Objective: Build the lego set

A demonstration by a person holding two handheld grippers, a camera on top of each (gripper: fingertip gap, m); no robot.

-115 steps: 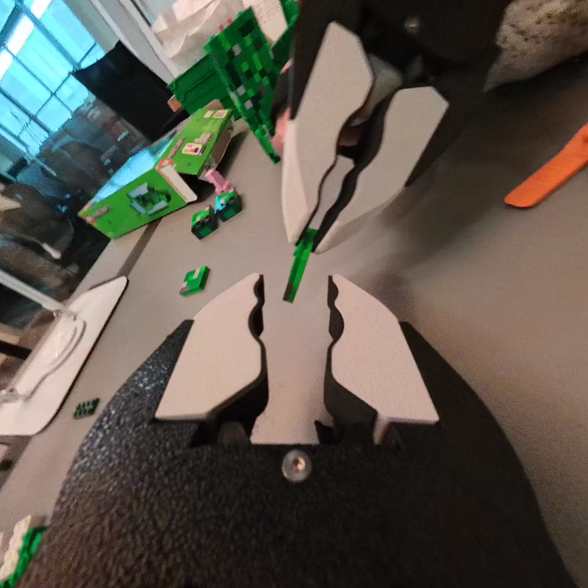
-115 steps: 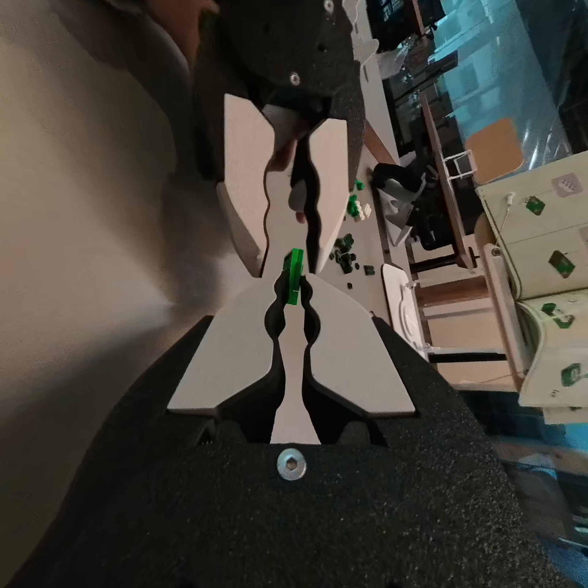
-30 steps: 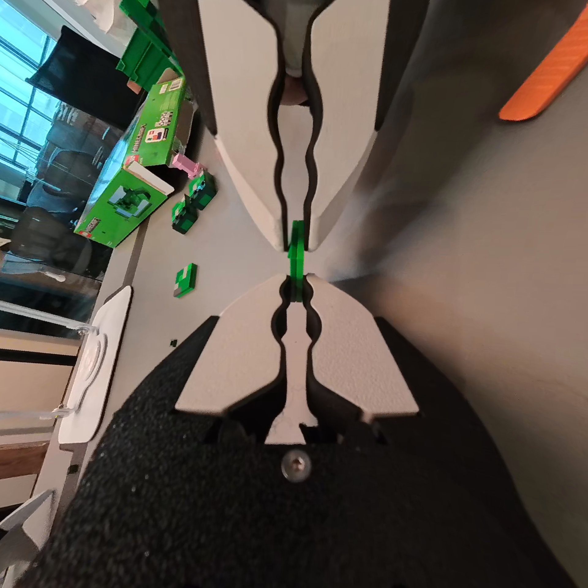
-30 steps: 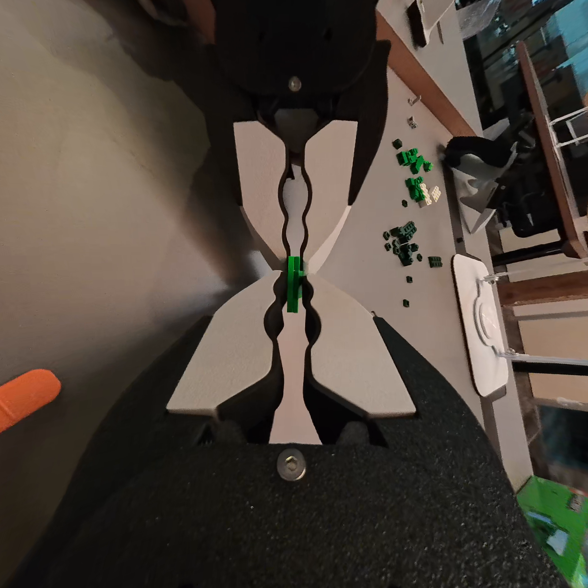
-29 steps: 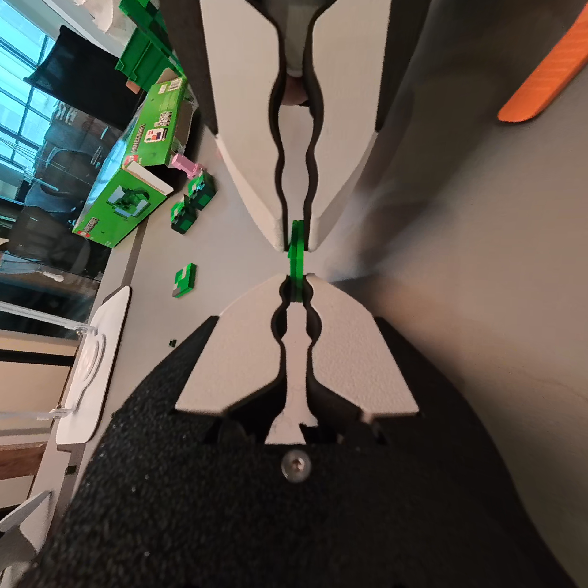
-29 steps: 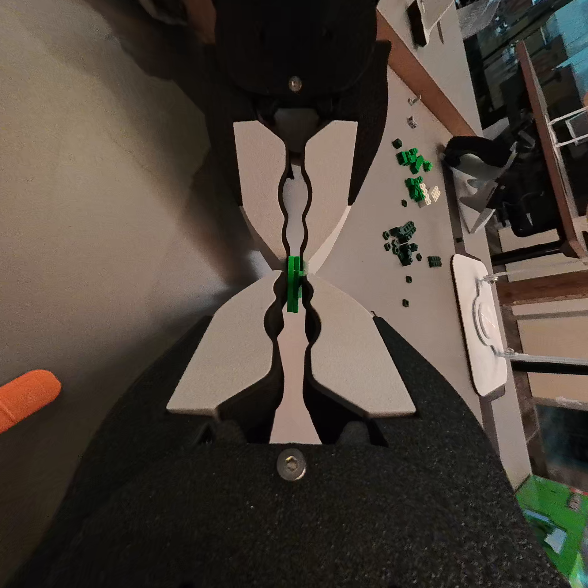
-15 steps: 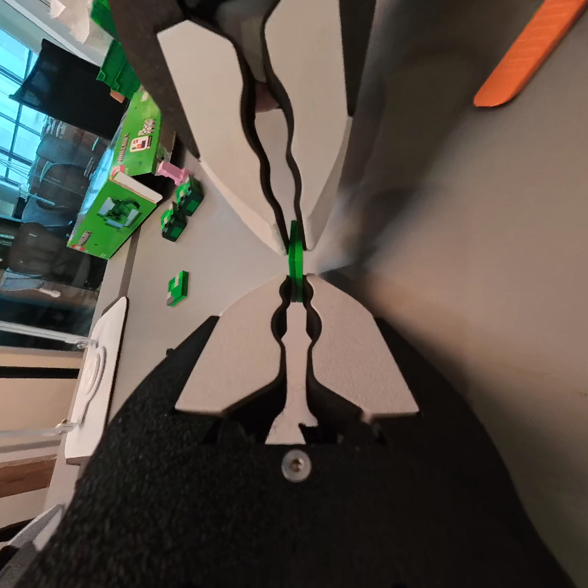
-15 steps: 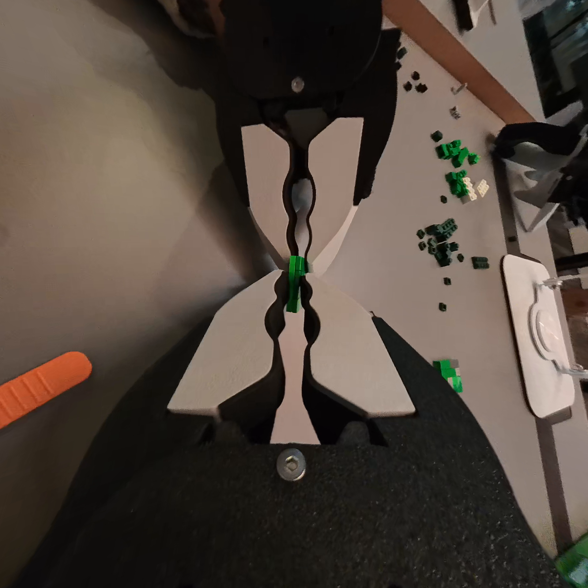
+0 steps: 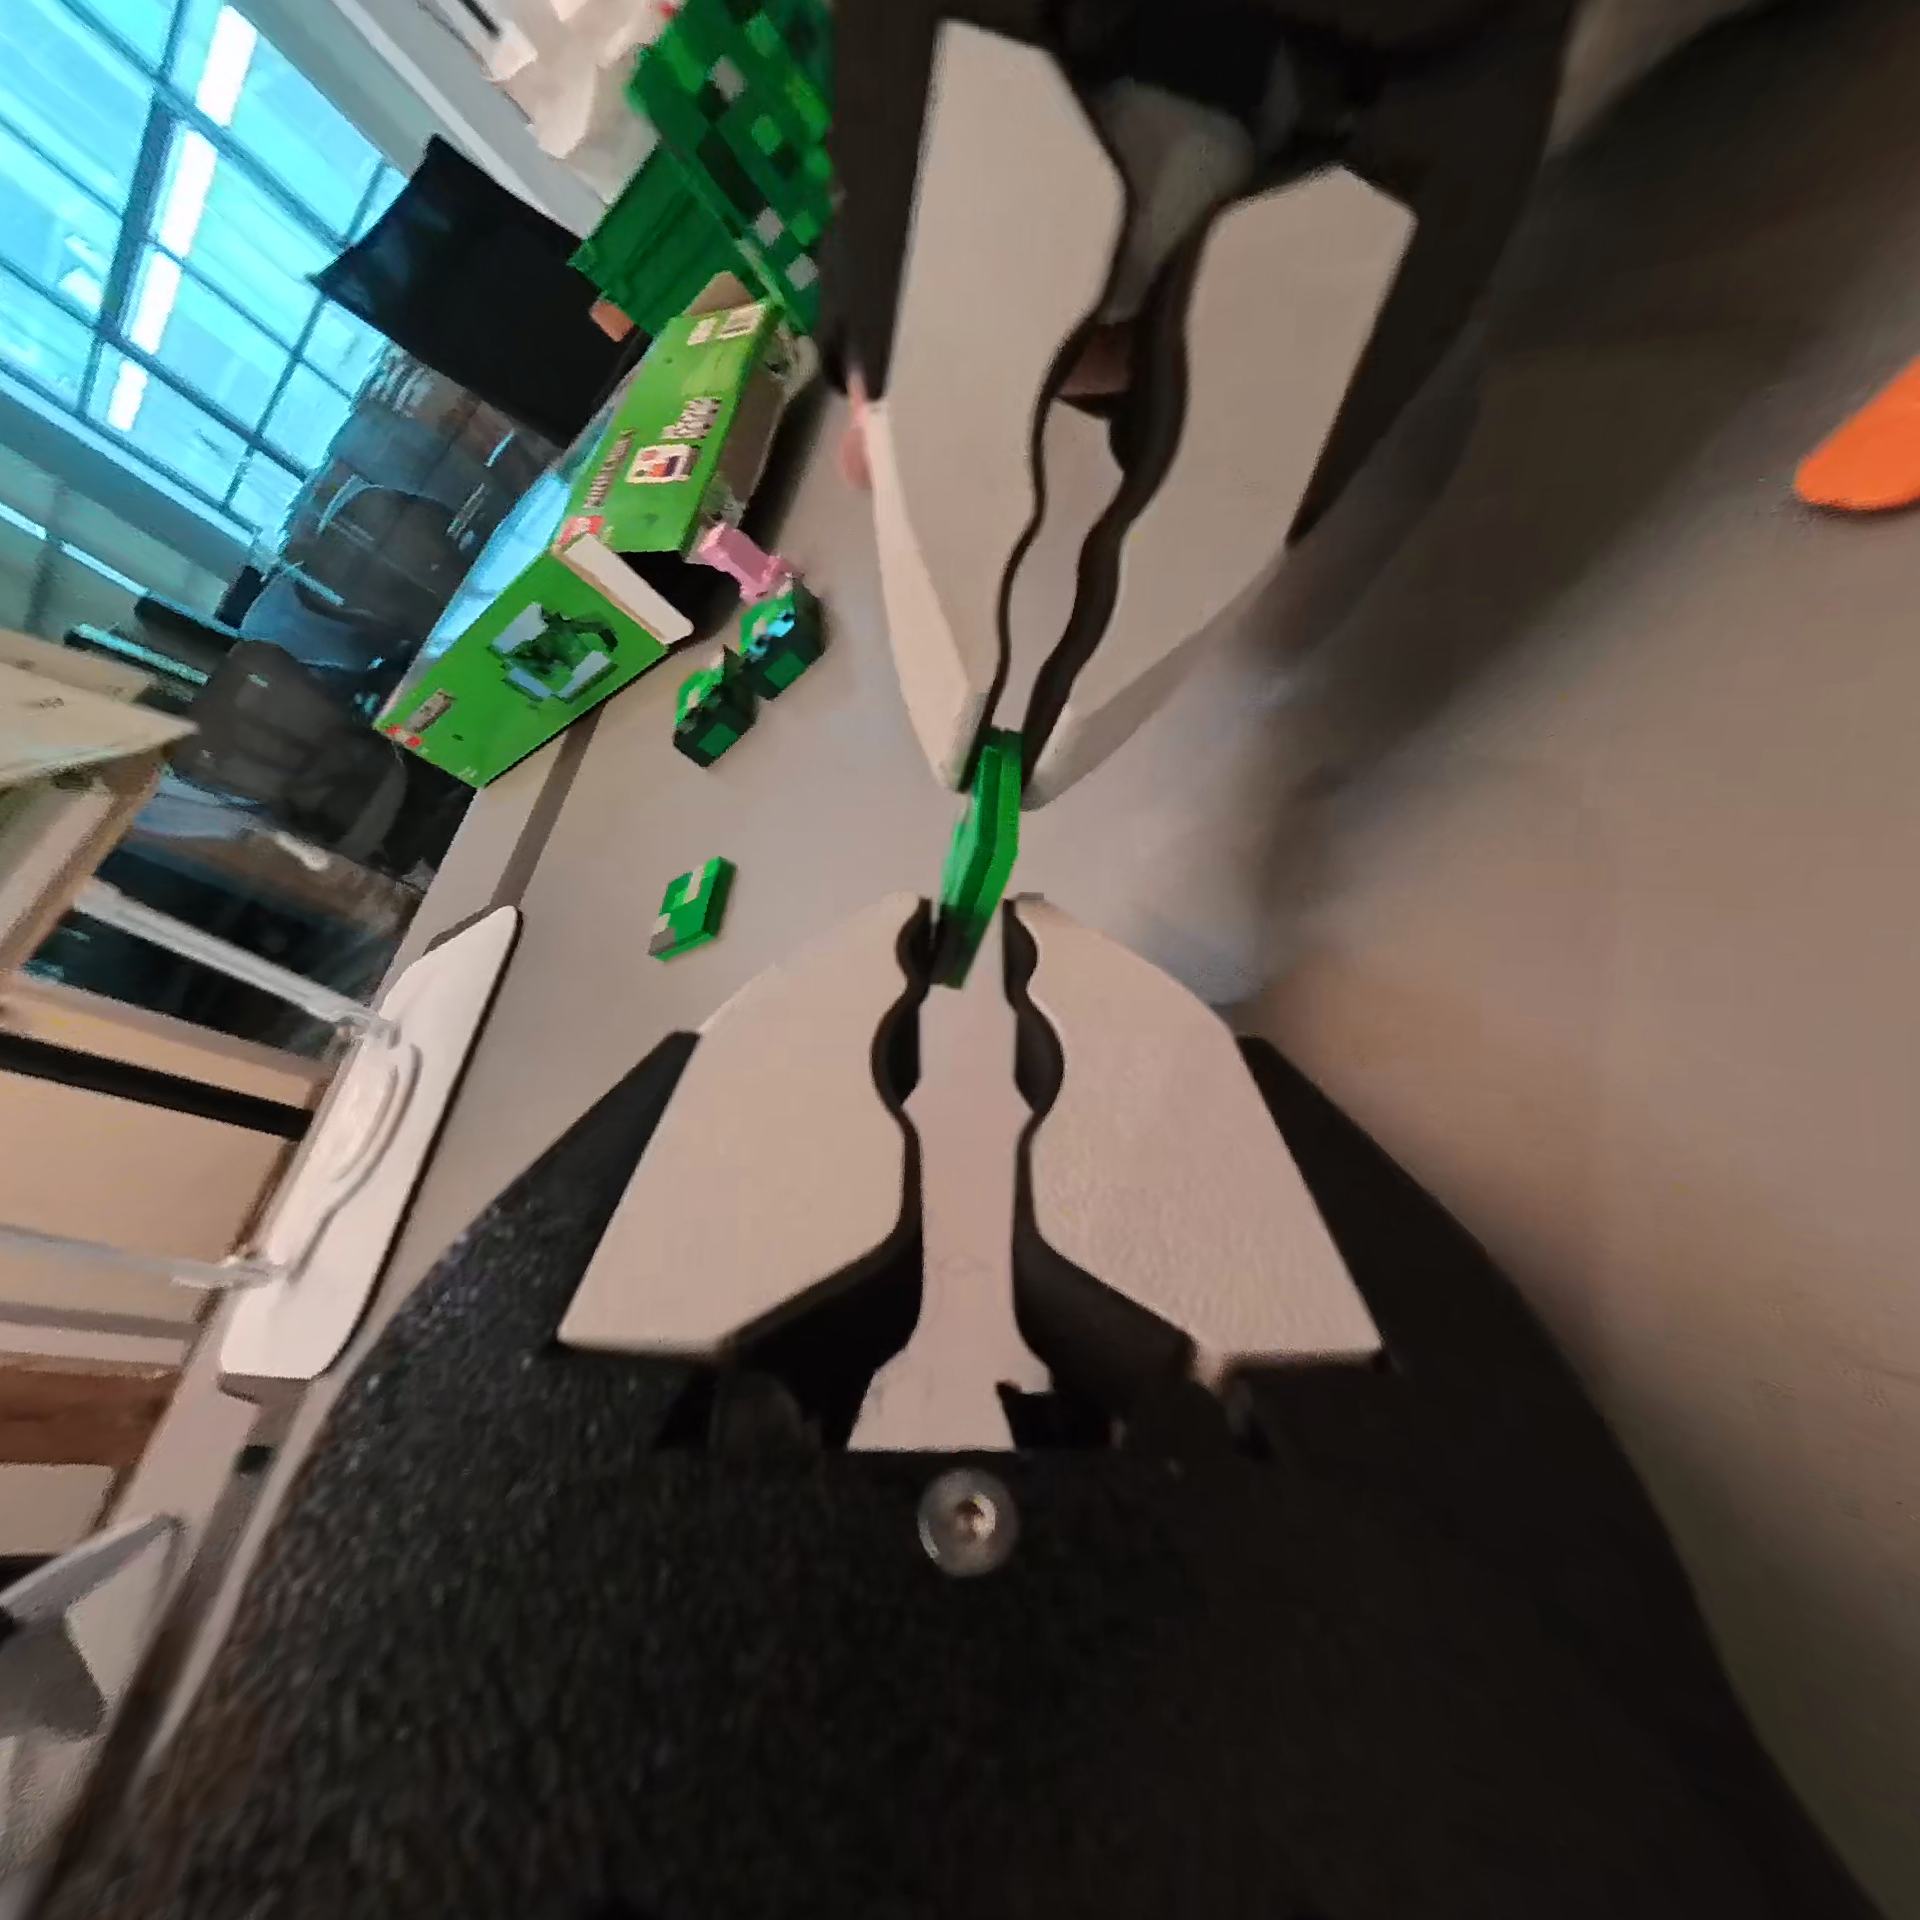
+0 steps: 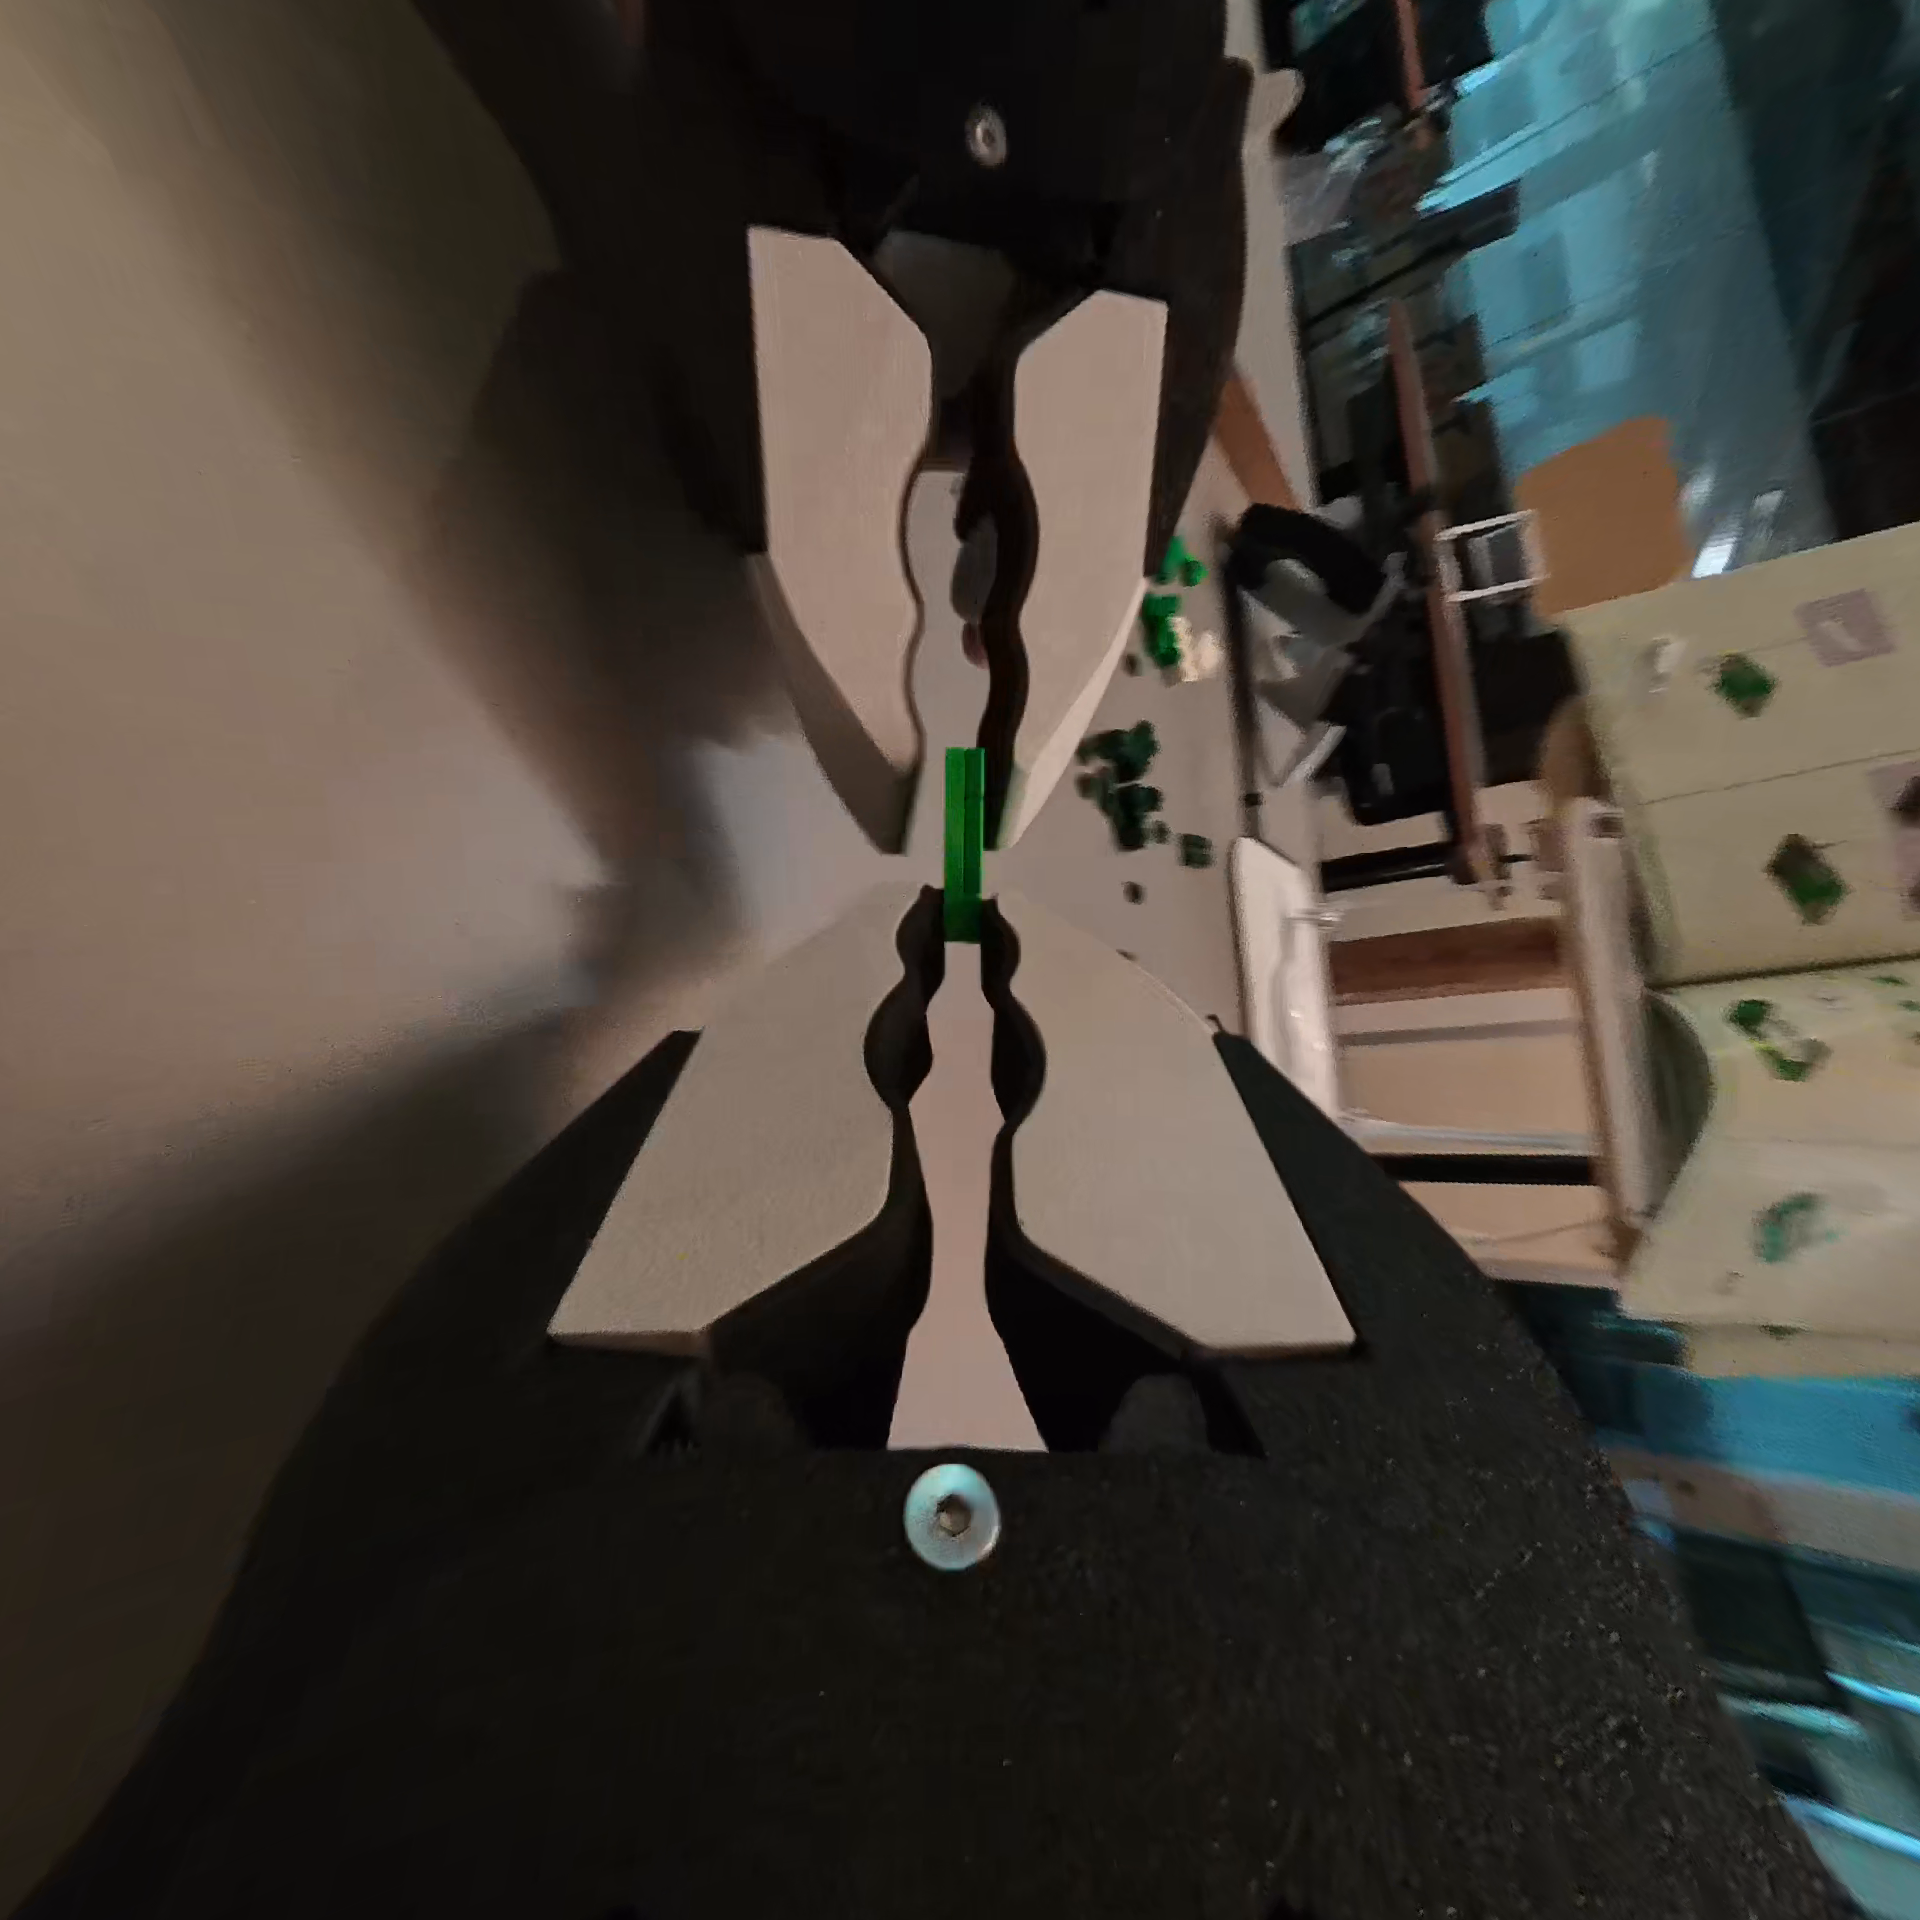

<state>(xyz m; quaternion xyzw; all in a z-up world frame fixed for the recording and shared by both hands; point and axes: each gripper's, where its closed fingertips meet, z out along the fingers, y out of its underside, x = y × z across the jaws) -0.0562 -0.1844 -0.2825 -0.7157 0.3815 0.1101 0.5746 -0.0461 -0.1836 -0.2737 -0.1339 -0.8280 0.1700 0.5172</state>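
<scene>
Left wrist view: left hand-held gripper [image 9: 961, 920] slightly parted around green plate [image 9: 977, 862], right hand-held gripper [image 9: 992, 774] clamping it.

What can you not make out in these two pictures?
- Green piece: edge-on in both views, ends hidden inside left tool and right tool, so shape unclear.
- Loose bricks, right wrist view: blurred, too small to count.
- Orange object, left wrist view: cut off by right edge.

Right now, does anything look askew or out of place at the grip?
Yes. The green lego piece sits tilted, shut in the right gripper. The left gripper has opened: the piece leans on one finger, with a gap at the other. Nothing looks spilled or broken.
</scene>
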